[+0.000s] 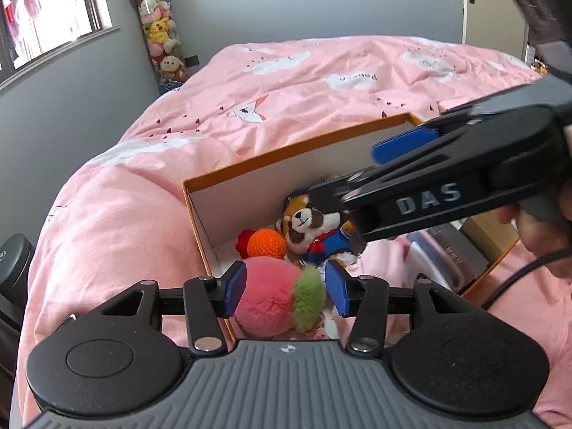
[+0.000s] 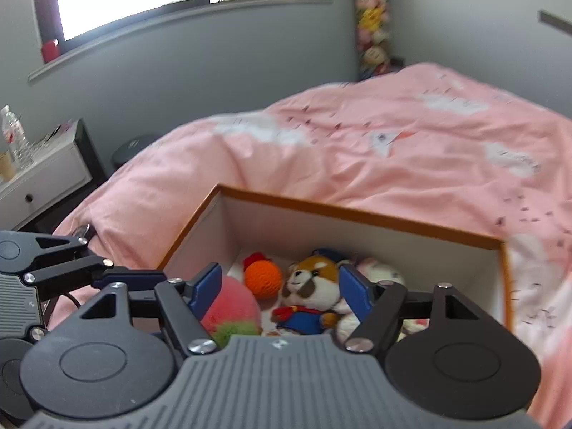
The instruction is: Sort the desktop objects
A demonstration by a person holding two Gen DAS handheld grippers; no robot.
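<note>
Left hand-held gripper jaws wide, pink-green pompom between the pads, not clearly pinched. Right hand-held gripper jaws wide, holding nothing, over orange-rimmed box on pink bed. Ahead of both: orange crochet ball, dog plush on box floor.

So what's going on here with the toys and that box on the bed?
A person holds a claw in each hand over an orange-rimmed box on a pink duvet. The left claw is open around a fluffy pink peach plush; whether it grips is unclear. The right claw hangs open and empty above a raccoon plush and an orange crochet ball.
</note>
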